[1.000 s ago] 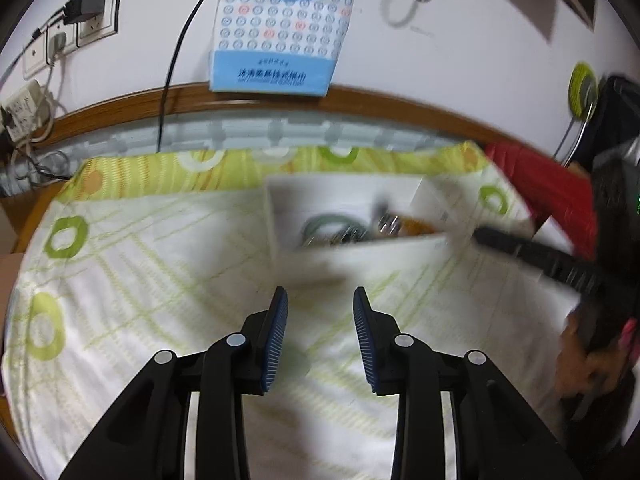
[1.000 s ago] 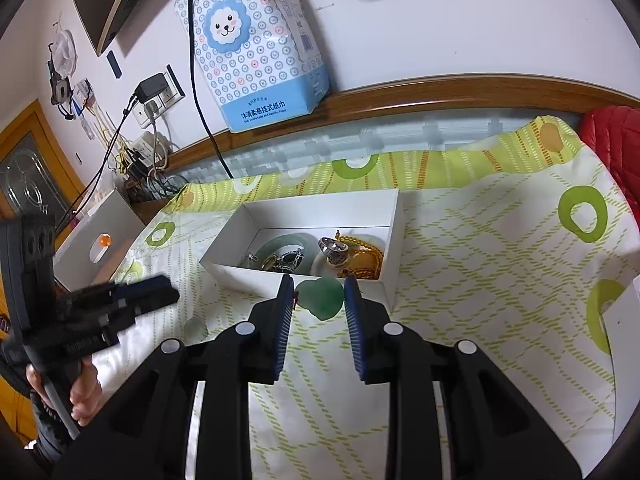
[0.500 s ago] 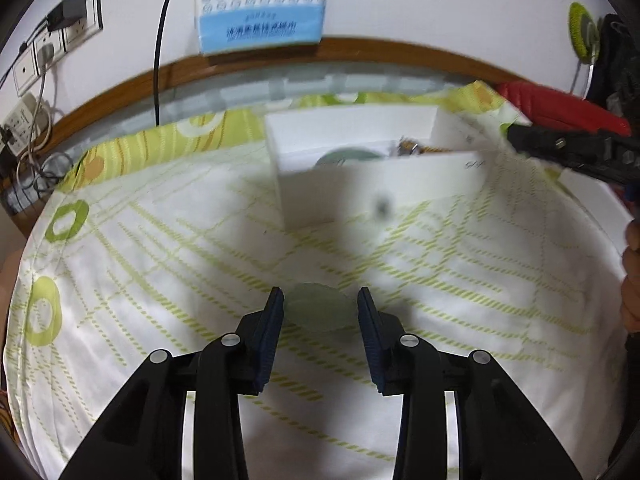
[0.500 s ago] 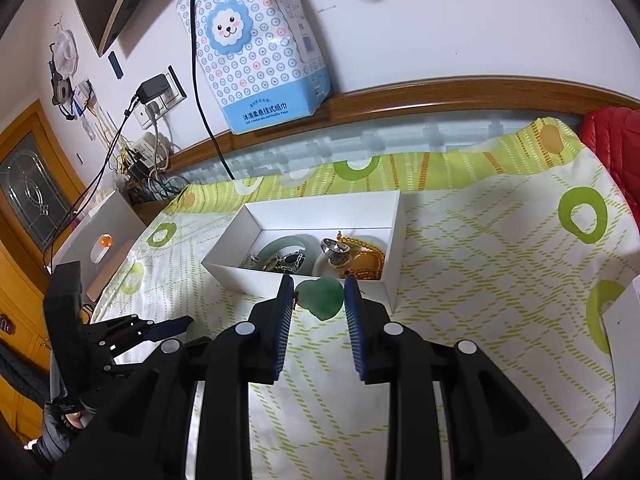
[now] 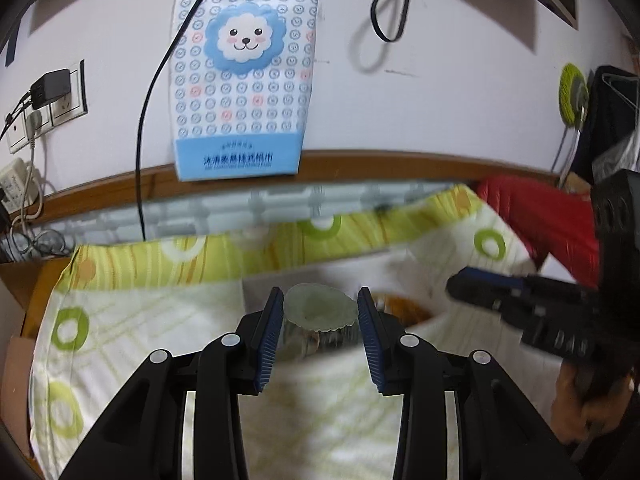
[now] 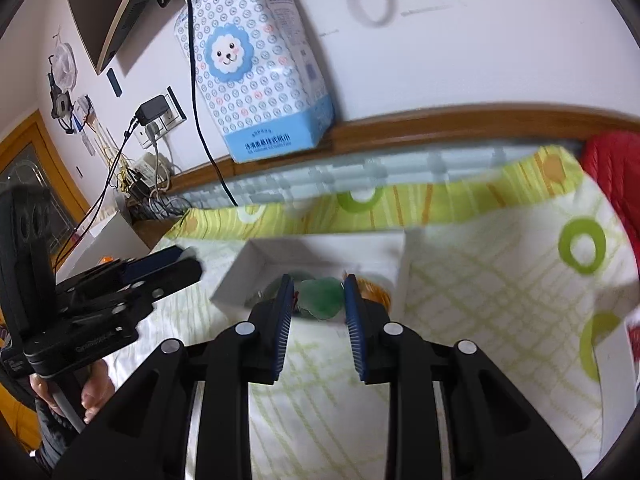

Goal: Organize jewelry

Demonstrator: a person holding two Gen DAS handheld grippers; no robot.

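My left gripper (image 5: 320,312) is shut on a pale green jade disc (image 5: 320,307) and holds it above the bedspread, in front of the white jewelry box (image 5: 260,292). My right gripper (image 6: 316,300) is shut on a darker green jade pendant (image 6: 322,295) and holds it over the near wall of the white box (image 6: 256,258). Gold jewelry (image 6: 376,290) and a green bangle (image 6: 276,286) lie in the box, partly hidden by my fingers. Each gripper shows in the other's view, the right one (image 5: 480,284) and the left one (image 6: 160,268).
The box sits on a green-and-white patterned bedspread (image 6: 500,280). A blue lion-print tissue pack (image 5: 244,80) hangs on the wall behind. A red cloth (image 5: 536,208) lies at the right. Sockets and cables (image 6: 152,120) are at the left. A wooden rail (image 6: 440,120) runs along the wall.
My left gripper has closed on the pale disc and lifted it off the bedspread toward the box. My right gripper has moved forward with the pendant, now over the box's near wall.
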